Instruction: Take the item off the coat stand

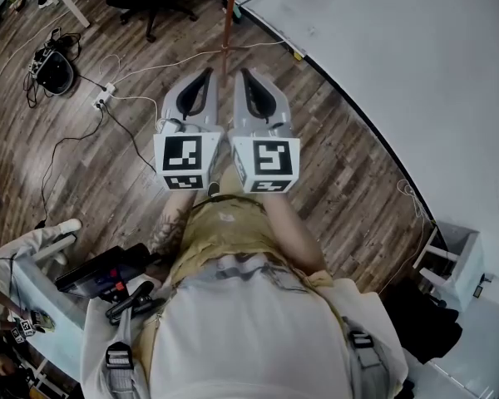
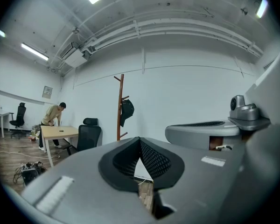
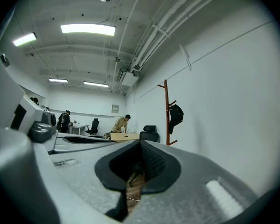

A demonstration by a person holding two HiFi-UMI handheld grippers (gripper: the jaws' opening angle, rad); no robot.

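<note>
Approach is judged in hand; left gripper (image 1: 206,75) and right gripper (image 1: 243,75) fingers are closed, empty; dark garment (image 2: 126,112) on coat stand (image 2: 119,125) must be reached.

The grey plastic left gripper (image 1: 205,76) and the grey plastic right gripper (image 1: 244,76) are held out level, side by side and close together. Each has its black-padded jaws pressed together, with nothing between them.

Ahead of the left hand-held gripper (image 1: 206,74) and right hand-held gripper (image 1: 243,73), bare wood floor (image 1: 183,32) is left open up to the coat stand (image 2: 120,107). The right is closed off by a white wall (image 3: 233,101); the far left is taken by a counter (image 2: 58,132) and office chair (image 2: 88,136).
</note>
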